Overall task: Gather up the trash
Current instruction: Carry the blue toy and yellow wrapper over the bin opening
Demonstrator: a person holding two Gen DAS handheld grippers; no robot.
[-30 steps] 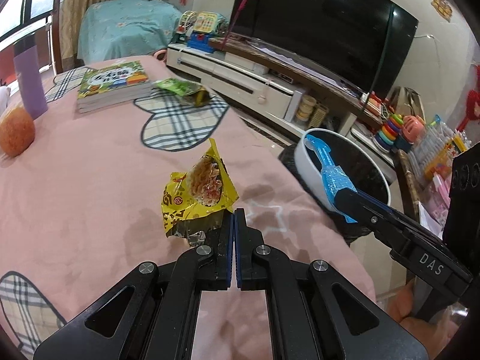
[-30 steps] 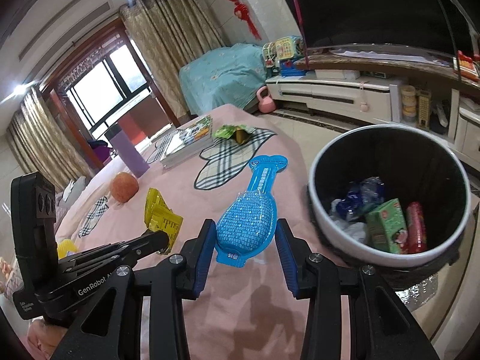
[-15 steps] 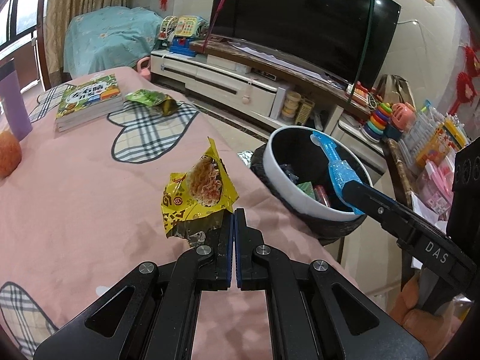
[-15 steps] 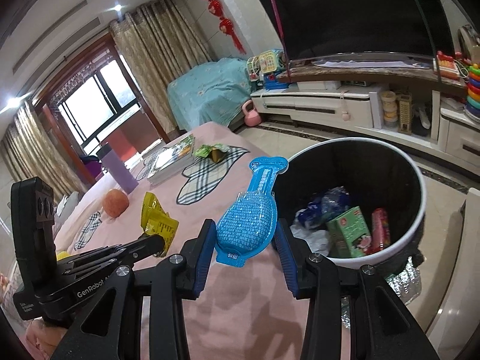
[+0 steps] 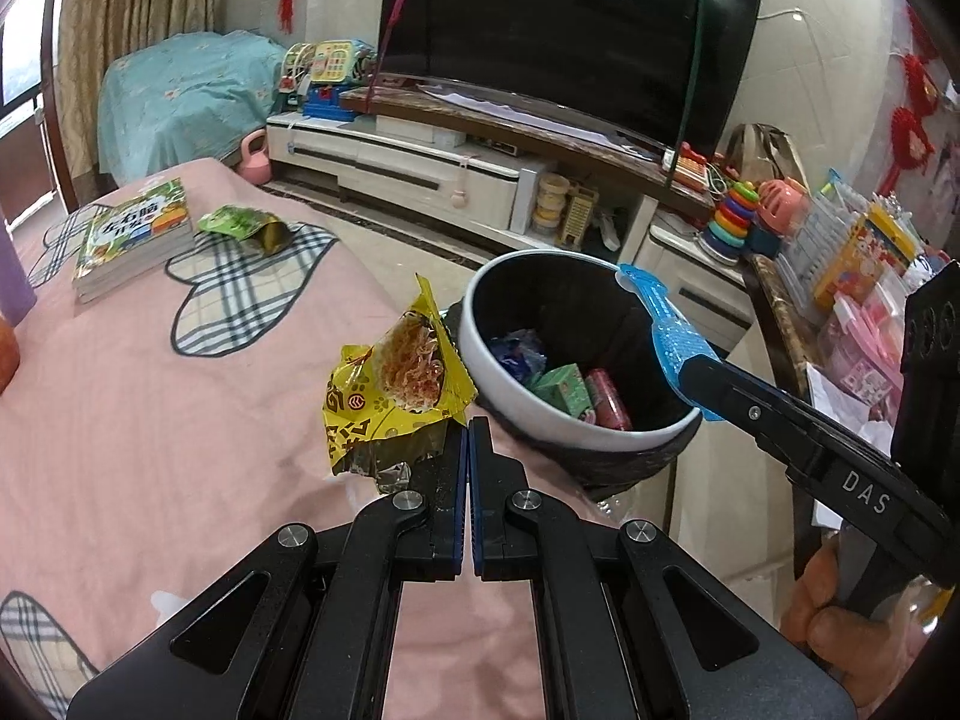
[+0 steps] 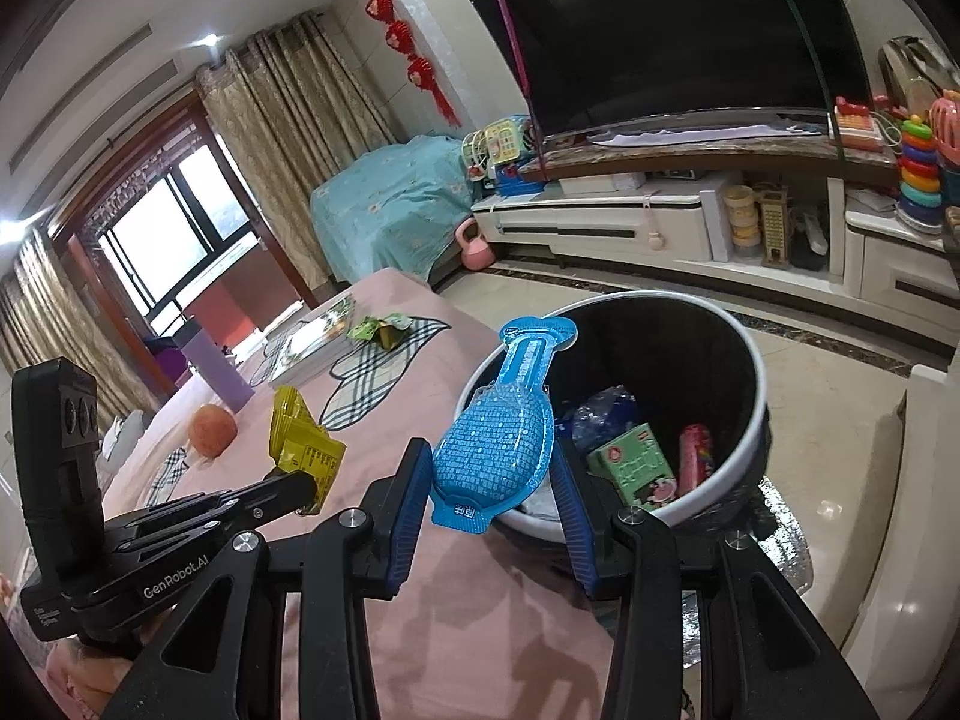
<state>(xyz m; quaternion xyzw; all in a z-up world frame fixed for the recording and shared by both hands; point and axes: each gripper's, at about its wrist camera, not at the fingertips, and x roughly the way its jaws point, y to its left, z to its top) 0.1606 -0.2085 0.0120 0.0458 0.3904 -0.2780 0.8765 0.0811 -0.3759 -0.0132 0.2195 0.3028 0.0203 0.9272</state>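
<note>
Left wrist view, bin (image 5: 576,432) nearer, both wrappers still gripped

Pink bedspread (image 5: 180,420) with plaid patches, stacked books (image 5: 135,237), green wrapper (image 5: 243,222), orange fruit (image 6: 211,429), purple bottle (image 6: 217,369)

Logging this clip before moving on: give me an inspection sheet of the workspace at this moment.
Surface: pink cloth with plaid patches.
Job's things: yellow snack wrapper and blue pouch both held; green wrapper lies on the cloth; trash bin beside the surface holds earlier trash.
Clutter: book, orange fruit, purple bottle.
Grippers: left gripper shut on the wrapper; right gripper clamps the pouch at the bin's rim.
Cables: nothing seen.
Surroundings: TV, white TV cabinet, toys, covered furniture.
</note>
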